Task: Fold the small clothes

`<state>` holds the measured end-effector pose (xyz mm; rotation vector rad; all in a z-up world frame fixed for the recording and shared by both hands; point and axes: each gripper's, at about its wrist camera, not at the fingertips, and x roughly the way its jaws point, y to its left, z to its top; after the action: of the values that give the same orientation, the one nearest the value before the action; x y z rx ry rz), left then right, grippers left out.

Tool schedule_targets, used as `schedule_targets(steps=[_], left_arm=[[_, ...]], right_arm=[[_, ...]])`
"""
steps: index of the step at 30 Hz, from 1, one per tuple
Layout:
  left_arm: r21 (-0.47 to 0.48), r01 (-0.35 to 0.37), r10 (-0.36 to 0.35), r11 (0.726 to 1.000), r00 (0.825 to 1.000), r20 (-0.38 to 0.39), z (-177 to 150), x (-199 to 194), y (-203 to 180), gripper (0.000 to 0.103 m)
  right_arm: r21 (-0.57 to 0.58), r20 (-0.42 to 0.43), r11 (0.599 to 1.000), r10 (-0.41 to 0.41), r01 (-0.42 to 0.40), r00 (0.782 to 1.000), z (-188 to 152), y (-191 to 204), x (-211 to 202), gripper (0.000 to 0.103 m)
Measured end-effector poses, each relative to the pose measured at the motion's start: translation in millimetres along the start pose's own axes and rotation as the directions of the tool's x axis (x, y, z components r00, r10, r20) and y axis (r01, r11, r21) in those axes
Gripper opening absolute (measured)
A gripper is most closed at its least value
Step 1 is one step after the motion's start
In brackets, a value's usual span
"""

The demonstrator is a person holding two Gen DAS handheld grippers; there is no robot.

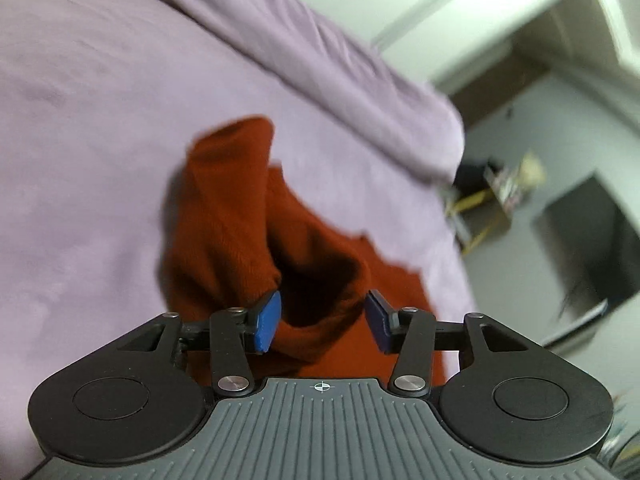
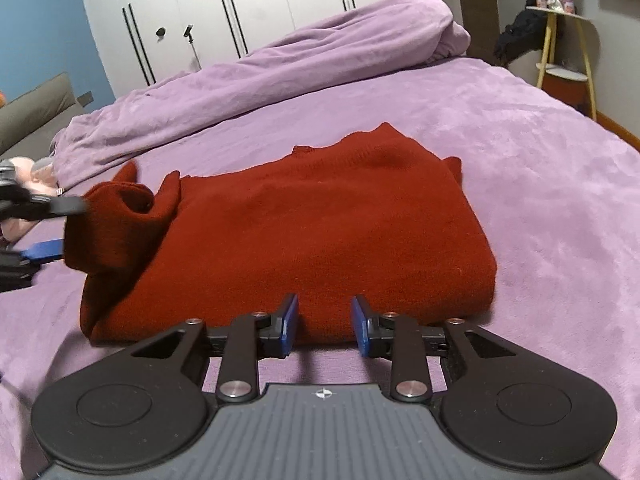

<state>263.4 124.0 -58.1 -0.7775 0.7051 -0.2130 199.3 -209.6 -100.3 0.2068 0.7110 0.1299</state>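
A rust-red knit sweater lies partly folded on the purple bed cover. My right gripper is open and empty, its blue pads just in front of the sweater's near edge. My left gripper is open, its jaws standing either side of the sweater's sleeve, whose cuff opening gapes between the pads. In the right wrist view the left gripper shows at the far left, its fingers above and below the raised sleeve cuff.
A rumpled purple duvet lies along the far side of the bed. White wardrobe doors stand behind it. A small shelf stand is at the right of the bed. A dark screen sits beyond the bed edge.
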Motion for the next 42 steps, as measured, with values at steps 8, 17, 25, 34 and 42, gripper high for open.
schedule_targets(steps=[8,17,25,34,42], left_arm=[[-0.079,-0.285,0.293,0.955,0.949,0.118,0.3,-62.7,64.6,0.061],[-0.264,-0.347,0.376,0.900,0.924,0.068,-22.5,-85.9,125.2,0.062],[-0.208,-0.364,0.385,0.908,0.920,0.071,-24.4,-101.1,124.3,0.065],[-0.169,-0.383,0.399,0.908,0.913,0.078,-26.3,-89.5,110.8,0.065],[-0.001,-0.276,0.276,0.961,0.960,0.047,-26.2,-43.9,52.2,0.065]], right_arm=[[-0.027,0.013,0.991,0.128,-0.128,0.992,13.0,47.3,3.0,0.037],[-0.408,-0.001,0.895,0.198,-0.181,0.980,21.1,159.1,36.1,0.079],[-0.463,0.009,0.875,0.165,-0.142,0.986,17.2,211.7,77.5,0.076],[-0.271,0.110,0.937,0.259,-0.222,0.960,45.5,173.8,56.8,0.007],[0.191,0.074,0.979,0.058,-0.071,0.996,31.1,25.3,36.7,0.024]])
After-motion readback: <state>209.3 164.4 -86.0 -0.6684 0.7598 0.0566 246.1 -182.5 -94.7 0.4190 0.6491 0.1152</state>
